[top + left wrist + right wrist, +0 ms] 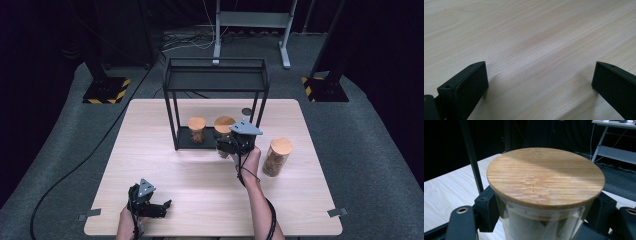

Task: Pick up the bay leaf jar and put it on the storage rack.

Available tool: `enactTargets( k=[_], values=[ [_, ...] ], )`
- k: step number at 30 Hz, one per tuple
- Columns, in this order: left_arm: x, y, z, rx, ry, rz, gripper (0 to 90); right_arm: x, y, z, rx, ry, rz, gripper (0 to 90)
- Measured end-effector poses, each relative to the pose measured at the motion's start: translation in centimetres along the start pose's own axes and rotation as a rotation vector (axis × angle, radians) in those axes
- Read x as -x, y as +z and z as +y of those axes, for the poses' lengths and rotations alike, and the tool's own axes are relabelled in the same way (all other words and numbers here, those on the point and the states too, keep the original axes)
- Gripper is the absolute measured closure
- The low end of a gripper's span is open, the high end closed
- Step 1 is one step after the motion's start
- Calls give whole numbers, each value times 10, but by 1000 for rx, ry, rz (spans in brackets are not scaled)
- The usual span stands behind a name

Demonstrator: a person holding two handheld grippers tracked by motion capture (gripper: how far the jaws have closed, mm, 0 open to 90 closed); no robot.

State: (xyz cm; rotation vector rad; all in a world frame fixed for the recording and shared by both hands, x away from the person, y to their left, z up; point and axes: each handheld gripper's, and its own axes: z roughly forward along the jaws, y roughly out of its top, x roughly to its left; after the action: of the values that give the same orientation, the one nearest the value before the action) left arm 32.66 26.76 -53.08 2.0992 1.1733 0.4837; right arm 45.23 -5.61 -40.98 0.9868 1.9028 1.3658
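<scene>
Standing upright with its long axis straight up and down, the glass jar sits clamped in the right gripper, just in front of the black metal shelf frame near the middle of the table. In the right gripper view the two black jaws press on the clear wall of the jar from either side, right under the lid, so it's a firm squeeze on the glass itself. The bamboo lid is a flat round disc facing up, with fine straight grain lines and a slightly pale worn patch; it overhangs the glass a bit all round. There's something brownish inside, but I can't tell what.

Two more jars of the same kind are around: one jar on the shelf's bottom tray, and one jar standing free on the table to the right of the person's hand. Both are upright cylinders with the same wooden tops.

The left gripper rests low at the near left of the table, its jaws spread wide apart over bare light wood with nothing between them.
</scene>
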Motion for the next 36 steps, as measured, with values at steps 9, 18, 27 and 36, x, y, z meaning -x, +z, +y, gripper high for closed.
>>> enactTargets(
  k=[9,18,27,36],
  values=[
    [0,0,0,-1,2,0,0,0,7,3,-6,3,0,247],
    [0,0,0,-2,3,0,0,1,14,4,-11,10,-3,247],
    [0,0,0,-2,3,-1,0,4,22,4,-18,17,-5,247],
    [0,0,0,-2,4,0,0,8,29,4,-23,41,-6,247]
  ],
)
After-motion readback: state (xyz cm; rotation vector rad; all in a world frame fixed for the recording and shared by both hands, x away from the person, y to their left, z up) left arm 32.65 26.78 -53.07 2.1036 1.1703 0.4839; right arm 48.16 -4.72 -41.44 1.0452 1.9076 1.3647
